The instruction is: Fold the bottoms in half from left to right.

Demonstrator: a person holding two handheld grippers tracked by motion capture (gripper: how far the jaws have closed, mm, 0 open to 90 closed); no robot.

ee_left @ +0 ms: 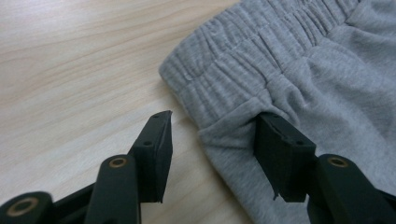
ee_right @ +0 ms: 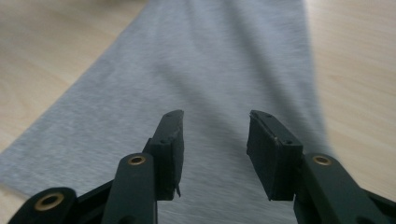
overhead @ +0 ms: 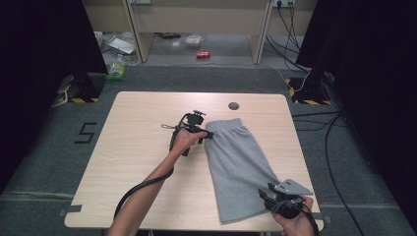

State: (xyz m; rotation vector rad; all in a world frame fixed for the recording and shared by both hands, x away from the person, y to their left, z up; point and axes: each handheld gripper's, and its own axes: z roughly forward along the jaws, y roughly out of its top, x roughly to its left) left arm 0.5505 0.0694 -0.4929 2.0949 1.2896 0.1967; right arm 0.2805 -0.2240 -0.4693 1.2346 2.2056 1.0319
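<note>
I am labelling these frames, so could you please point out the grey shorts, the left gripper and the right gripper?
grey shorts (overhead: 241, 157), high view, middle of the fabric.
left gripper (ee_left: 212, 135), left gripper view, midway between its fingertips.
right gripper (ee_right: 215, 140), right gripper view, midway between its fingertips.

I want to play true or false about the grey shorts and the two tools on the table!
1. The grey shorts lie flat on the wooden table. True.
2. The left tool is at the waistband. True.
3. The shorts are red. False: they are grey.
4. The right tool is squeezed tight on the cloth. False: its jaws stand apart above it.
5. The right tool is near the shorts' leg end. True.
</note>
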